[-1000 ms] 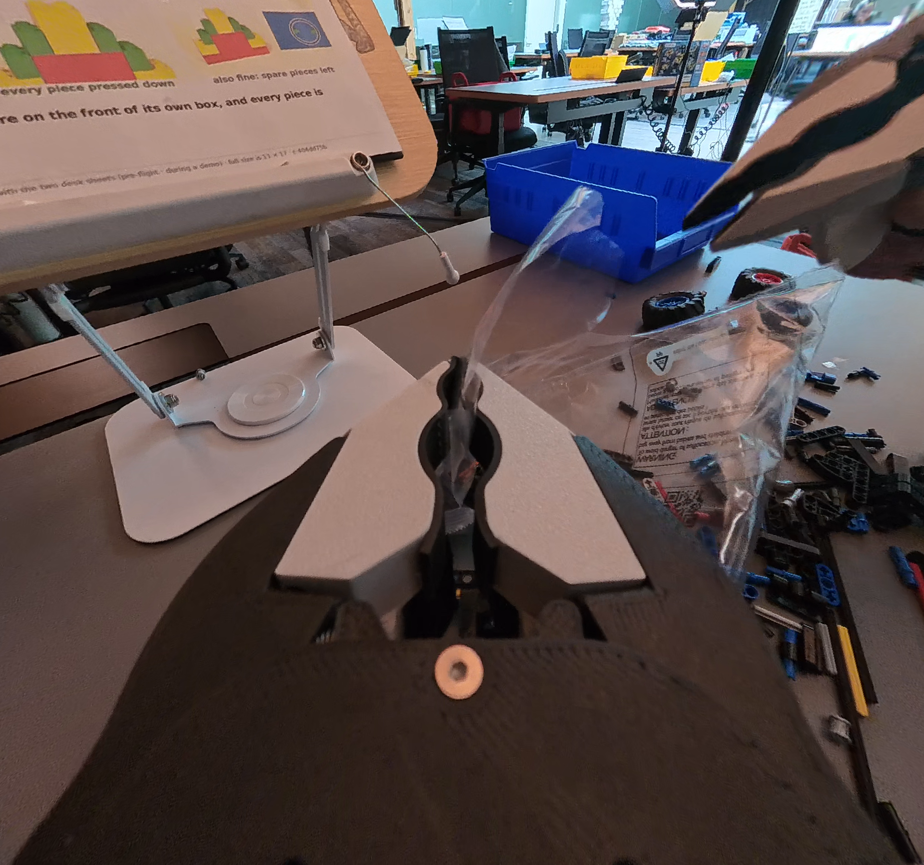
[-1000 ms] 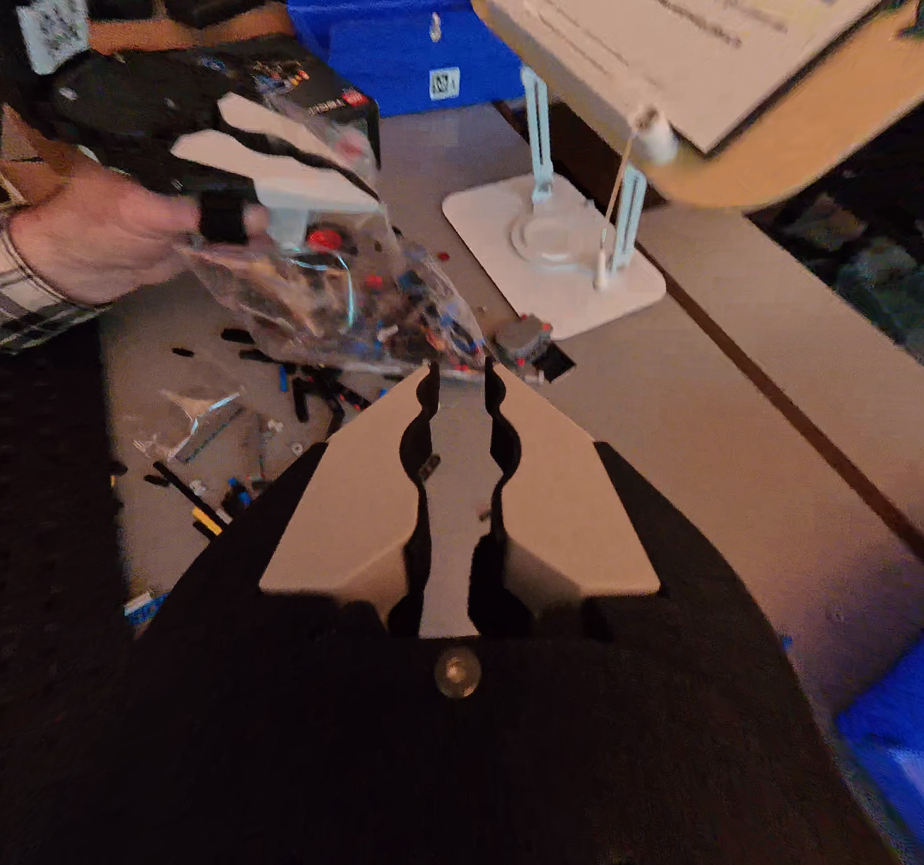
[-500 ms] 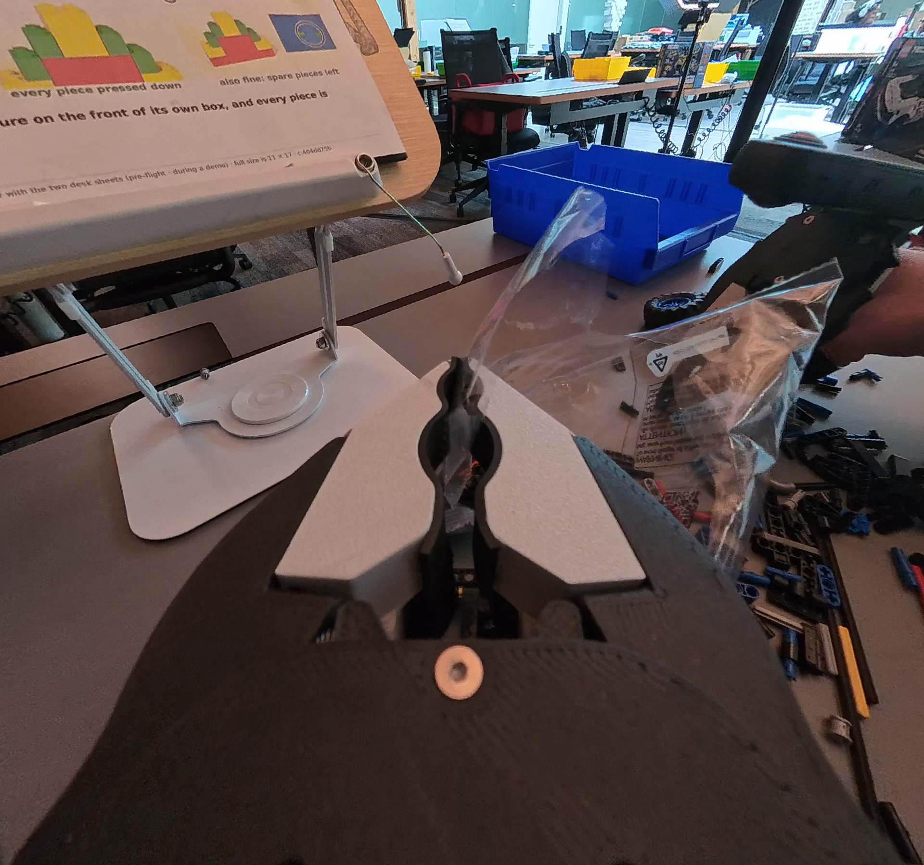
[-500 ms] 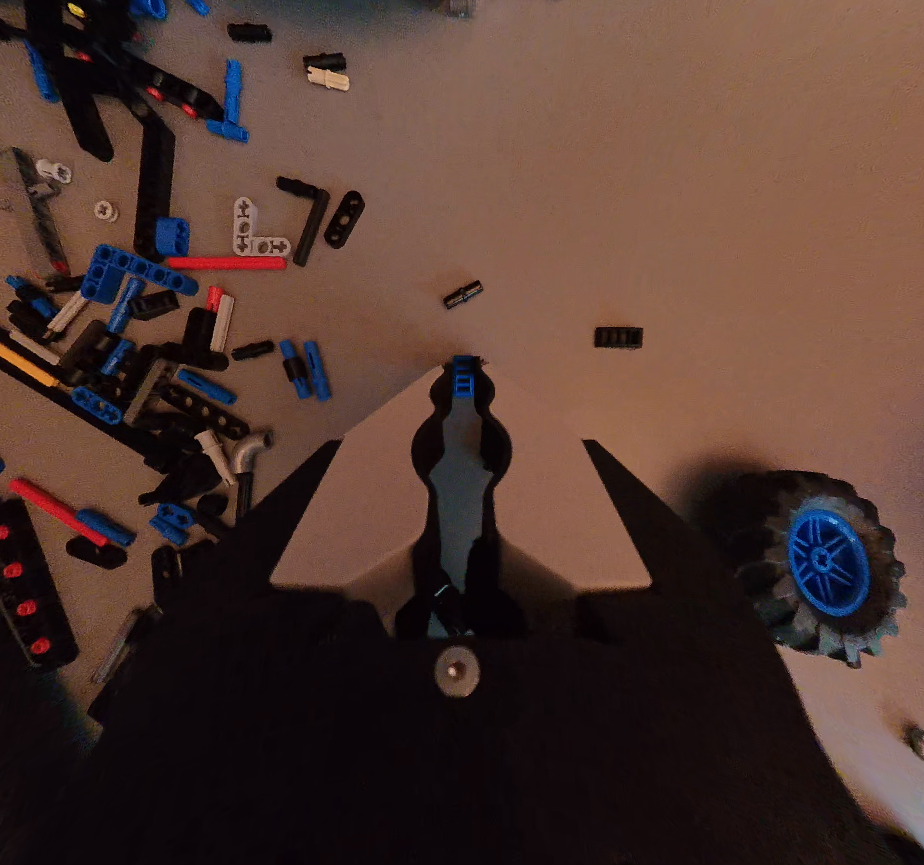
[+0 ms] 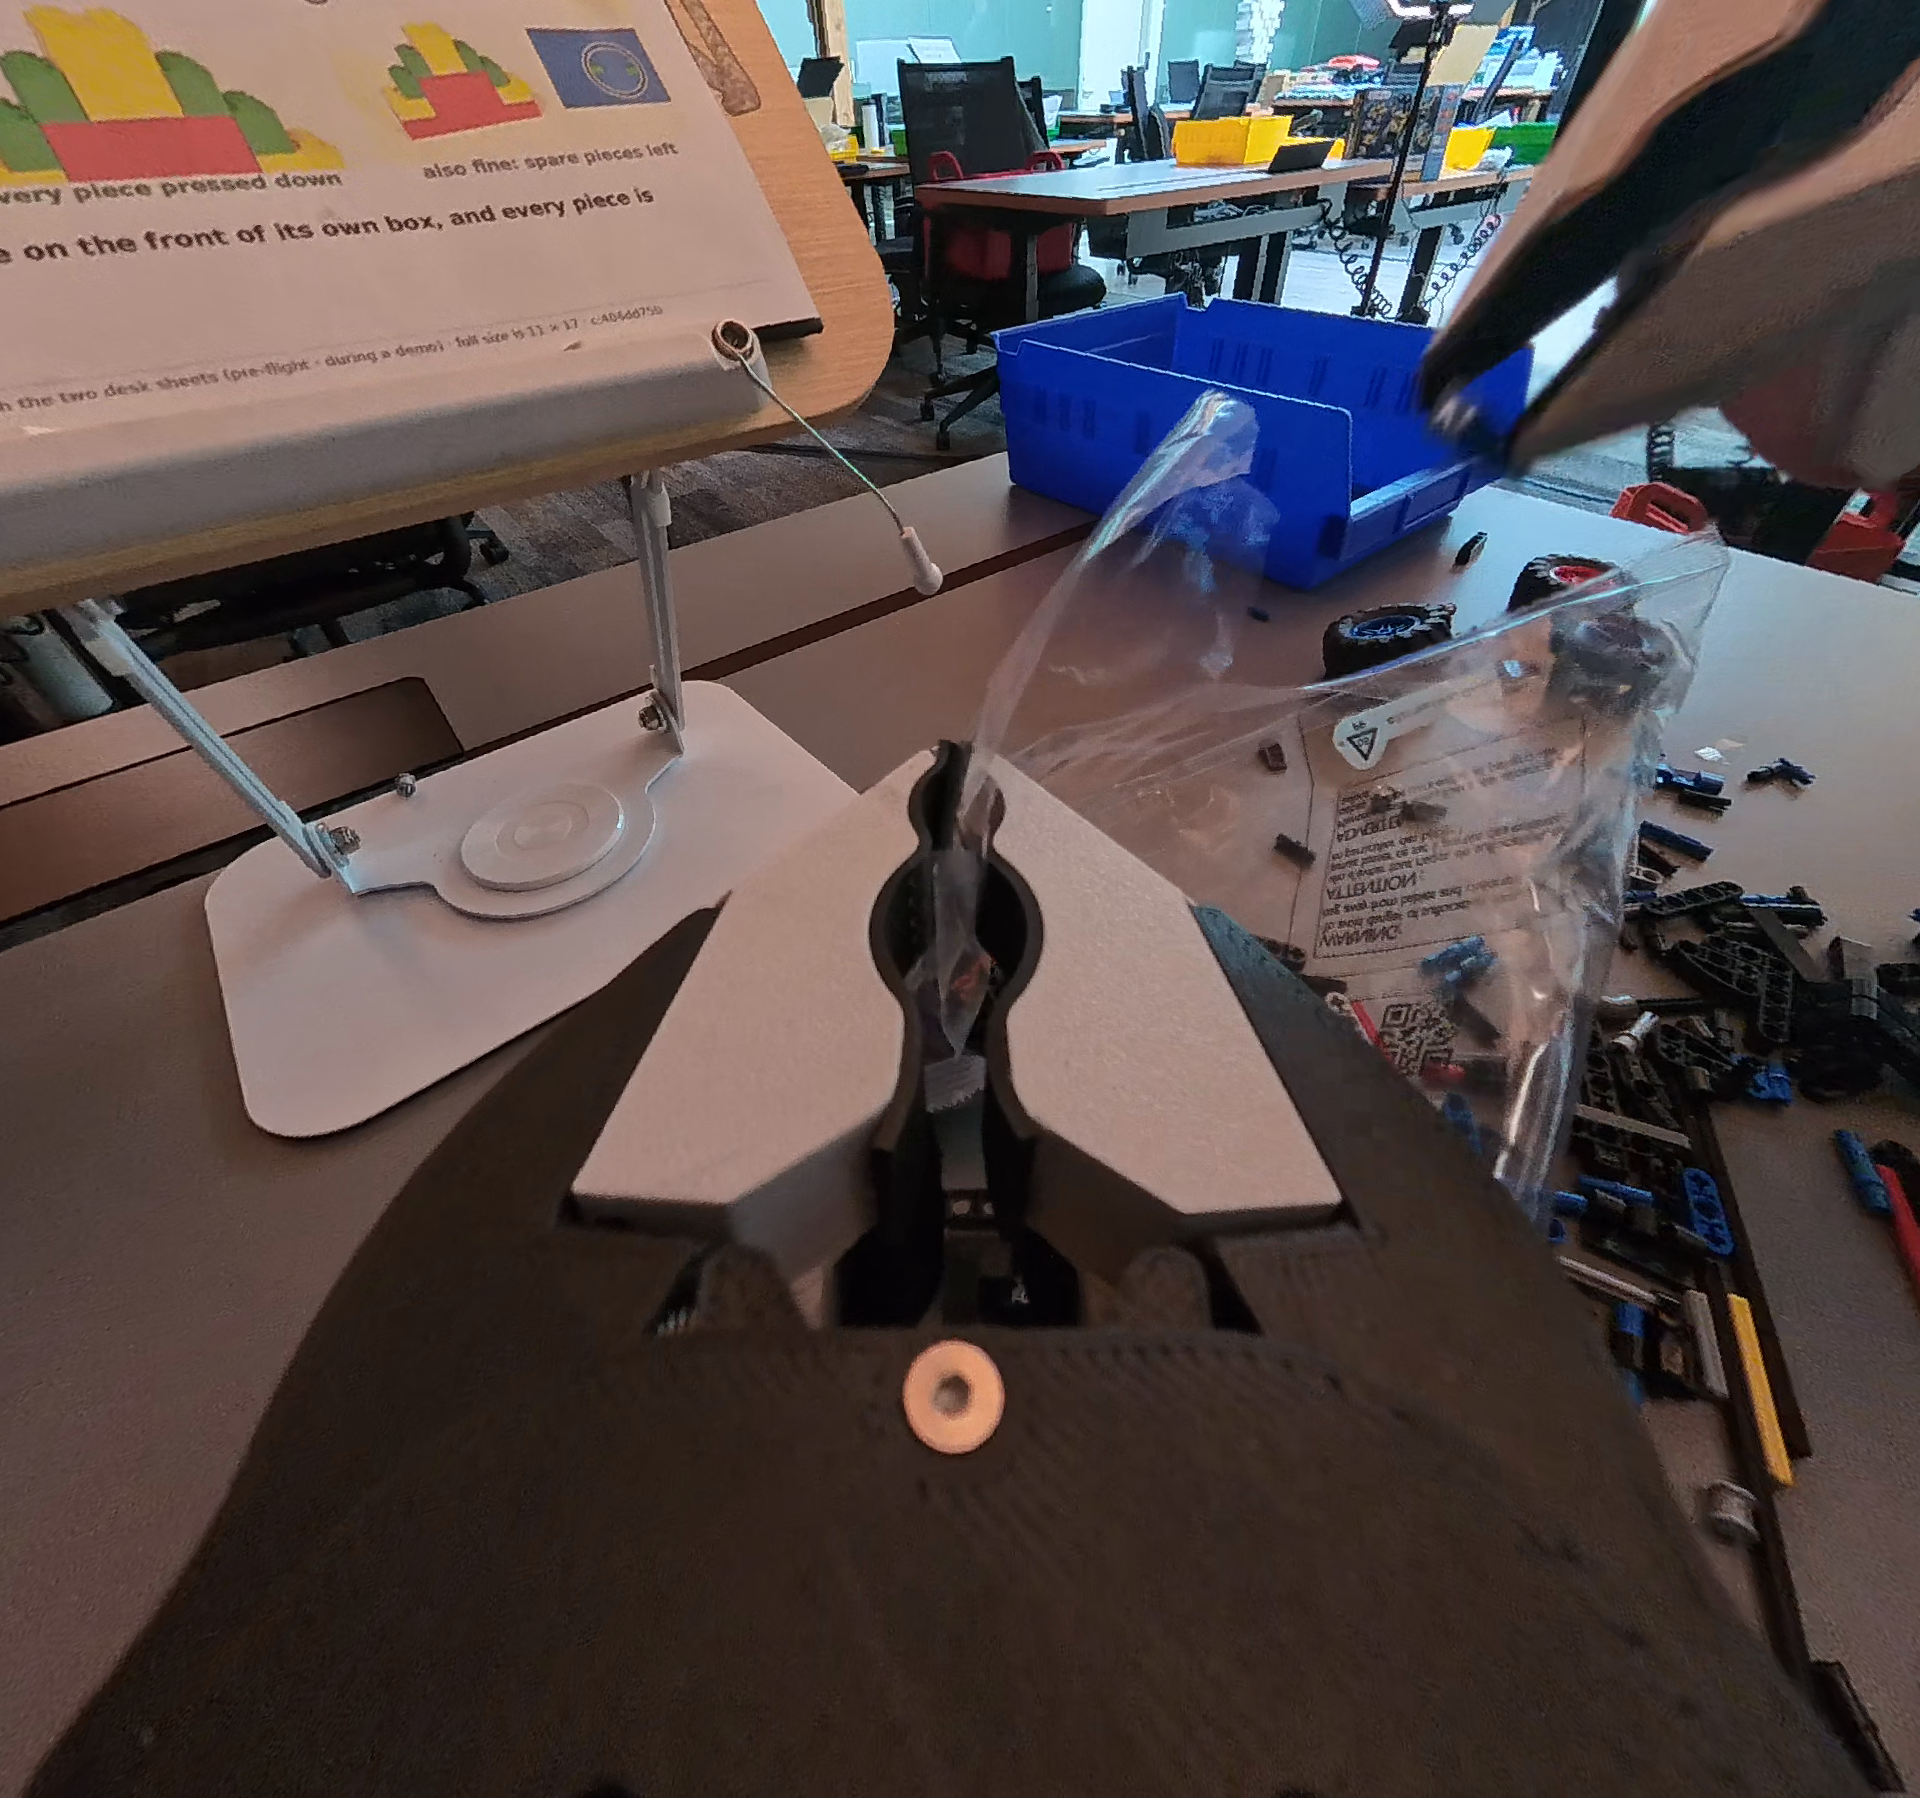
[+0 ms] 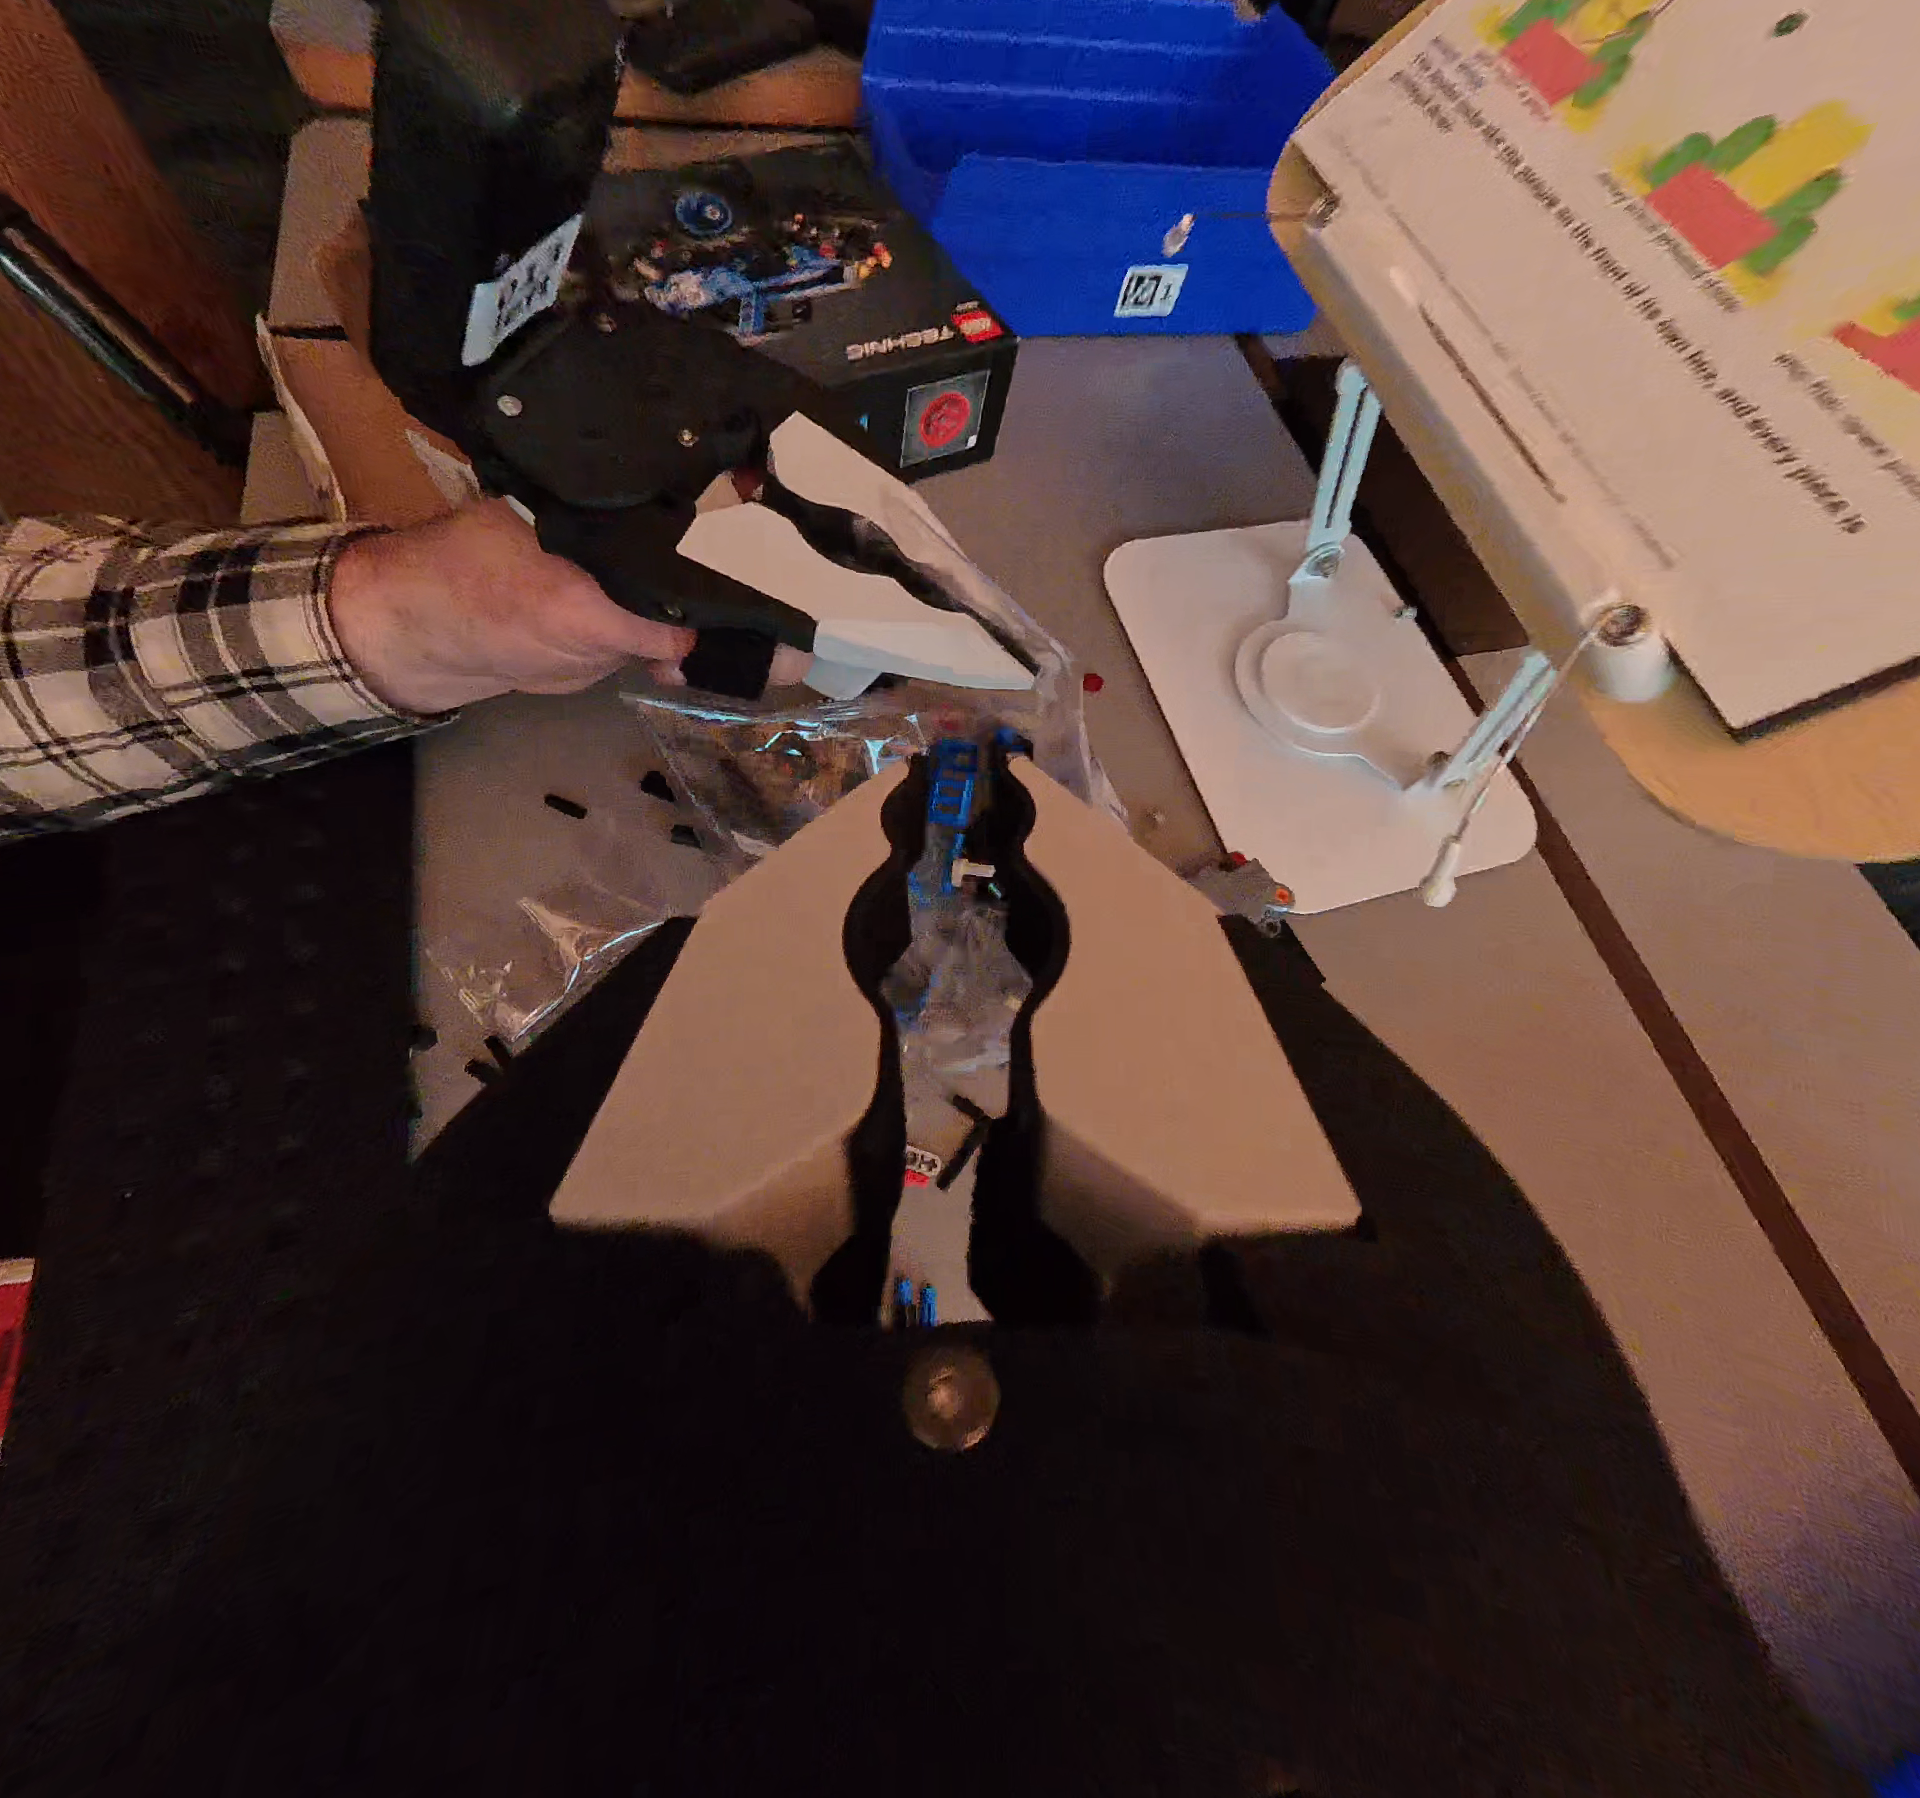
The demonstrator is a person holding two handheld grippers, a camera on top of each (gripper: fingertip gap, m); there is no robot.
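Over a grey table (image 5: pixel 312 1281) strewn with small building pieces (image 5: pixel 1714 979), the left gripper (image 5: pixel 951 782) pinches a corner of a clear plastic bag (image 5: pixel 1434 813), lifted beside a white document stand (image 5: pixel 499 875). Opposite, the right gripper (image 6: pixel 961 761) clamps a small blue piece (image 6: pixel 951 792) between its tips, near a blue bin (image 5: pixel 1226 398).

bag (image 5: pixel 1455 761): thin clear glossy plastic film, crinkled | bin (image 5: pixel 1143 398) behind bag: smooth blue plastic | stand base (image 5: pixel 436 938) left of bag: matt white metal | board (image 5: pixel 821 190) above it: pale wood | table (image 5: pixel 208 1229): matt grey
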